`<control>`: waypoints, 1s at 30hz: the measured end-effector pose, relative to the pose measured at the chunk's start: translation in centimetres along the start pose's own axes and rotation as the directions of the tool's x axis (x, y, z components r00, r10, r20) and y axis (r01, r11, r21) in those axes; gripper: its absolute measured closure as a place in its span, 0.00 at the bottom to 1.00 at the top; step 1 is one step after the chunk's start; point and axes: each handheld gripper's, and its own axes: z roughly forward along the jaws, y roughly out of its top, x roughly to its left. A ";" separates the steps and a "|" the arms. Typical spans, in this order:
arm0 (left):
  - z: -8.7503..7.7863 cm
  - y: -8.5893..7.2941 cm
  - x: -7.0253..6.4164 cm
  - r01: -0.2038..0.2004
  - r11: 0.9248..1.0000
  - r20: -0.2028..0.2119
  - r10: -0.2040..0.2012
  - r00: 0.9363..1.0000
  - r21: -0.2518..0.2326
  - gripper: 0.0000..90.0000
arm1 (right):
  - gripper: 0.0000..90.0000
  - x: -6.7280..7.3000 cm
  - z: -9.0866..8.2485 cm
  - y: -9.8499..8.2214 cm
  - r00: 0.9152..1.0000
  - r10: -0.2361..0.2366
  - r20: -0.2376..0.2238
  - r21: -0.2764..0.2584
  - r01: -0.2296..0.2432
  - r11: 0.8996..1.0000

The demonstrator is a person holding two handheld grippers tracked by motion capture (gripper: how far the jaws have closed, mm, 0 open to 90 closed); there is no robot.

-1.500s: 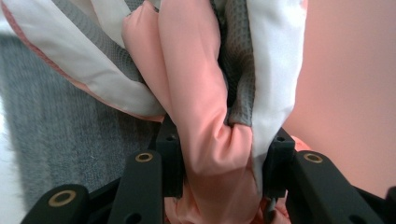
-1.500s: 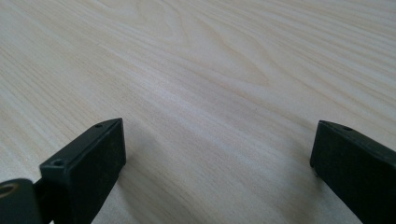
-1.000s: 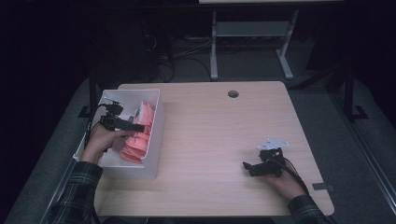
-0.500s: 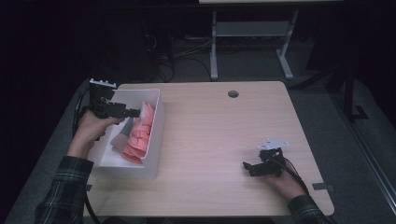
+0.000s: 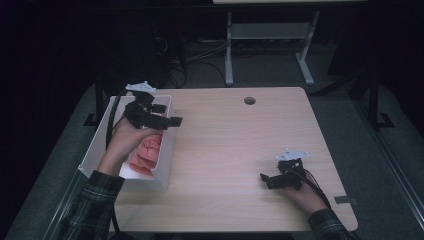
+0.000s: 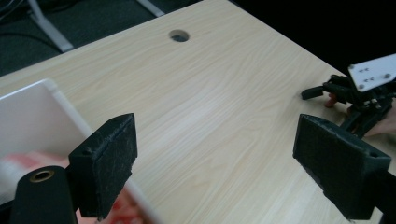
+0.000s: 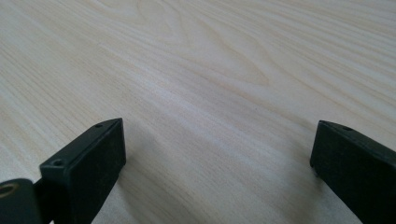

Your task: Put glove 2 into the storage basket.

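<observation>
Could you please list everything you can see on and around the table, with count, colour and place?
table: one, light wood, centre.
cable hole: one, dark, far side of the table.
bin: one, white, at the table's left edge.
pink items: several, pink-red, inside the bin; kind unclear.
stand: one, pale metal, on the floor beyond the table.
left hand-held gripper: one, black, jaws open, raised over the bin's right wall.
right hand-held gripper: one, black, jaws open, low over the near right of the table.
sleeves: two, dark plaid, bottom edge.

Plaid sleeves [image 5: 97, 197], 2 black tools [image 5: 167, 121] [image 5: 264, 178], grey 3-cornered plates, trailing black cables.
</observation>
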 end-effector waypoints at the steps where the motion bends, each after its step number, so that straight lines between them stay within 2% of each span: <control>1: 0.4 0.1 -0.6 -0.016 1.000 0.009 0.015 1.000 0.003 0.15 | 0.03 0.0 0.0 0.0 1.000 0.000 0.000 0.000 0.000 1.000; 7: 3.2 0.0 -4.5 -0.083 0.997 0.058 0.083 0.995 -0.006 0.15 | 0.03 0.0 0.0 0.0 1.000 0.000 0.000 0.000 0.000 1.000; 10: 4.7 -0.5 -5.7 -0.102 0.995 0.084 0.102 0.991 0.005 0.15 | 0.03 0.0 0.0 0.0 1.000 0.000 0.000 0.000 0.000 1.000; 16: 7.8 -2.2 -7.9 -0.139 0.990 0.094 0.137 0.986 0.015 0.15 | 0.03 0.0 0.0 0.0 1.000 0.000 0.000 0.000 0.000 1.000; 17: 8.3 -2.5 -8.2 -0.145 0.989 0.096 0.142 0.985 0.028 0.15 | 0.03 0.0 0.0 0.0 1.000 0.000 0.000 0.000 0.000 1.000; 18: 8.8 -2.9 -8.3 -0.163 0.986 0.095 0.159 0.983 0.037 0.15 | 0.03 0.0 0.0 0.0 1.000 0.000 0.000 0.000 0.000 1.000; 21: 10.5 -4.3 -8.8 -0.174 0.983 0.104 0.166 0.981 0.067 0.15 | 0.03 0.0 0.0 0.0 1.000 0.000 0.000 0.000 0.000 1.000; 23: 11.4 -5.2 -8.8 -0.201 0.976 0.110 0.191 0.975 0.085 0.15 | 0.03 0.0 0.0 0.0 1.000 0.000 0.000 0.000 0.000 1.000; 26: 12.7 -6.7 -8.7 -0.189 0.978 0.125 0.178 0.976 0.087 0.15 | 0.03 0.0 0.0 0.0 1.000 0.000 0.000 0.000 0.000 1.000; 27: 13.1 -7.1 -8.5 -0.200 0.976 0.123 0.188 0.974 0.091 0.15 | 0.03 0.0 0.0 0.0 1.000 -0.001 0.000 0.000 0.001 1.000; 29: 13.8 -8.2 -8.4 -0.194 0.977 0.115 0.183 0.976 0.091 0.15 | 0.03 0.0 0.0 0.0 1.000 -0.001 0.000 0.000 0.001 1.000; 30: 14.1 -8.6 -8.3 -0.201 0.975 0.114 0.190 0.975 0.096 0.15 | 0.03 0.0 0.0 0.0 1.000 -0.001 0.000 0.000 0.001 1.000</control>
